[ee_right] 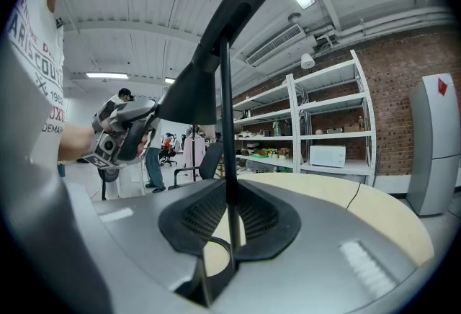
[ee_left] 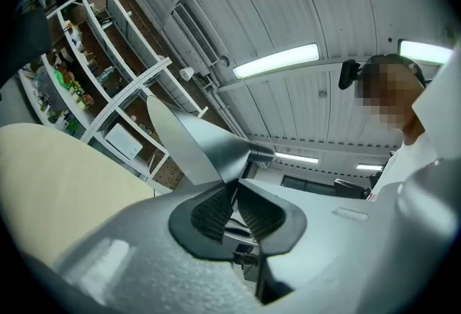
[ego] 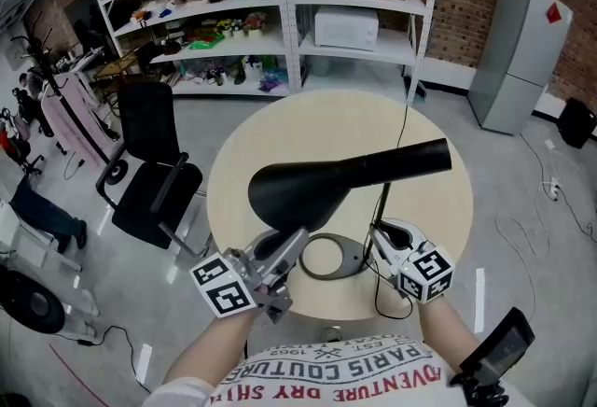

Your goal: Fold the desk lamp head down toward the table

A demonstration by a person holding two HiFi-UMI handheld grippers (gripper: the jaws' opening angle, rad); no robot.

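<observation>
**Desk lamp, black.** The ring base (ego: pixel 331 258) is set near the front edge of a round beige table (ego: pixel 280 130). The lamp head (ego: pixel 326 186) is carried high above the tabletop on a thin upright stem (ego: pixel 381 209), with its wide end turned toward the person.

**Left gripper** (ego: pixel 291 245). The jaws are pressed together on the lower rim of the lamp head, as seen in the left gripper view.

**Right gripper** (ego: pixel 378 232). The jaws are clamped on the stem just above the base, and the rod is seen pinched between the ribbed pads (ee_right: pixel 202 215).

**Surroundings.** A black cable (ego: pixel 404 116) is laid across the table. Metal shelving (ego: pixel 289 4), a white microwave (ego: pixel 346 27), a black office chair (ego: pixel 154 162) and a grey refrigerator (ego: pixel 518 55) are placed beyond.
</observation>
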